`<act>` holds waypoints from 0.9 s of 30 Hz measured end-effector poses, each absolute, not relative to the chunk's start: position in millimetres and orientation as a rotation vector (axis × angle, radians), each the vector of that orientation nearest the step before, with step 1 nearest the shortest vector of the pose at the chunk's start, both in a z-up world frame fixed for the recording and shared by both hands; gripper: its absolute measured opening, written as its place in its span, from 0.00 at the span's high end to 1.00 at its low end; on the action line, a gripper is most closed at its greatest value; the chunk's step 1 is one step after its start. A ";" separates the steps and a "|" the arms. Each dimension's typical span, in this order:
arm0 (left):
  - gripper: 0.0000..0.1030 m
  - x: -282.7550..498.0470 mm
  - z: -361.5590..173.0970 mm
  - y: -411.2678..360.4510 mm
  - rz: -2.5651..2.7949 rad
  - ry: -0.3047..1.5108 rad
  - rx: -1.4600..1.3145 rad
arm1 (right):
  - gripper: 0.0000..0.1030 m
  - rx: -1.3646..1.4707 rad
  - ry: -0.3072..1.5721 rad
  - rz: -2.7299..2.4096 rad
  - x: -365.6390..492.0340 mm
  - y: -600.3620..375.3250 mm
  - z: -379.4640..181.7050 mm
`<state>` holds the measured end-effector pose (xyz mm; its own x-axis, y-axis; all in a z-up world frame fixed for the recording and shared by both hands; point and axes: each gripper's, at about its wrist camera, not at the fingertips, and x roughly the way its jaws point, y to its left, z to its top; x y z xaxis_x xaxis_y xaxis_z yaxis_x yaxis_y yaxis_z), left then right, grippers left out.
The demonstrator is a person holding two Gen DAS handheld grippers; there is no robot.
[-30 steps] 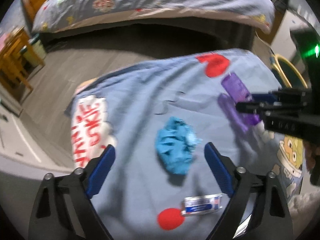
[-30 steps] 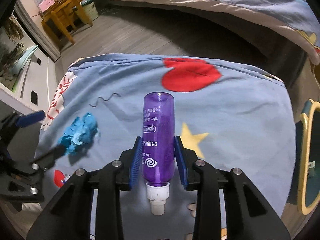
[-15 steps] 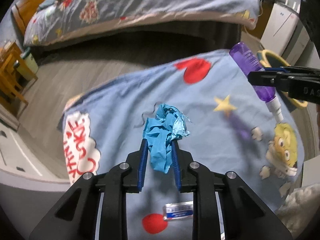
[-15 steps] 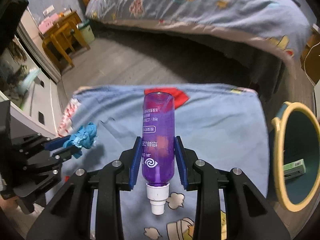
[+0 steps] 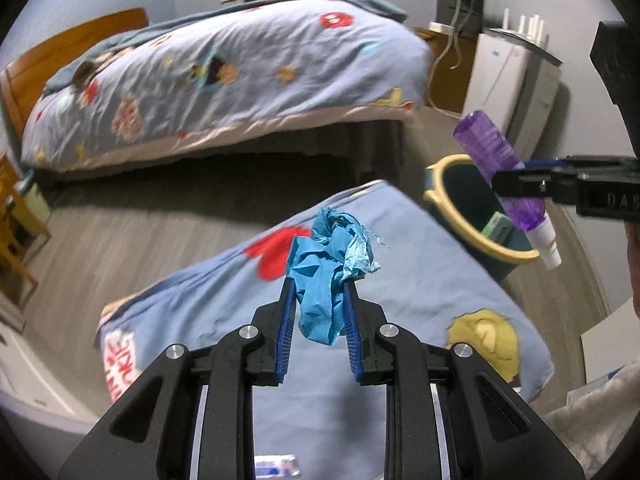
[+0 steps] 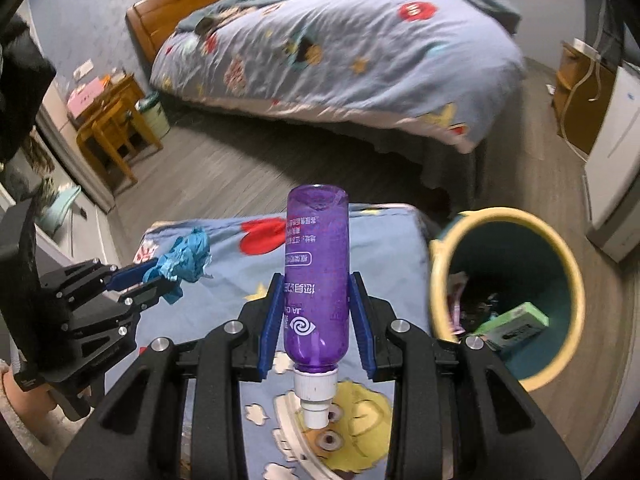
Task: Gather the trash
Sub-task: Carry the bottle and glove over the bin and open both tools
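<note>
L gripper point(image 5: 320, 292): jaws clenched on a crumpled blue wad point(image 5: 330, 268) (glove or tissue, can't tell which), pinched at its lower half, the rest bunching up past the blue pads point(image 5: 289, 320). The wad is off the surface, held in the air above the cartoon-print blue cloth point(image 5: 420, 280). Same grip shows from the R wrist cam, at left, w/ the wad point(image 6: 185, 256) sticking out of the tips.

R gripper point(image 6: 316, 312): jaws clamped on a purple bottle point(image 6: 316, 272), pads on both sides of its lower body, white cap point(image 6: 314, 396) pointing back toward the camera, base pointing away. The bottle is lifted clear of the cloth. In the L cam it hangs tilted, cap end down point(image 5: 500, 168), in front of the bin's opening.

Outward: a dark teal bin w/ yellow rim point(image 6: 570, 264) stands on the floor just beside the cloth-covered surface's right edge; inside it a green box point(image 6: 516, 324) and other bits (too dark to tell). A small blue-and-white packet point(image 5: 276, 466) lies on the cloth at the bottom edge of the L view, partly hidden by the gripper frame. Beyond: grey wood floor, a bed point(image 6: 340, 48) w/ a matching patterned duvet and wooden headboard, a wooden stool point(image 6: 108, 128) at left, a white appliance point(image 5: 516, 80) at right.
</note>
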<state>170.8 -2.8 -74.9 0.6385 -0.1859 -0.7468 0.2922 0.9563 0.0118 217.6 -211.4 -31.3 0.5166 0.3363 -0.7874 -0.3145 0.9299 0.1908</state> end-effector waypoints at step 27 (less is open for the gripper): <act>0.76 215.2 -102.2 -206.6 -0.584 0.902 0.313 | 0.69 0.198 1.040 0.021 274.3 -399.9 -91.1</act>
<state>215.2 -206.6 -102.2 0.4807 -0.3428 -0.8071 0.5966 0.8024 0.0145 274.3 -399.9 -91.1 0.5077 0.1106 -0.8544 0.0767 0.9820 0.1726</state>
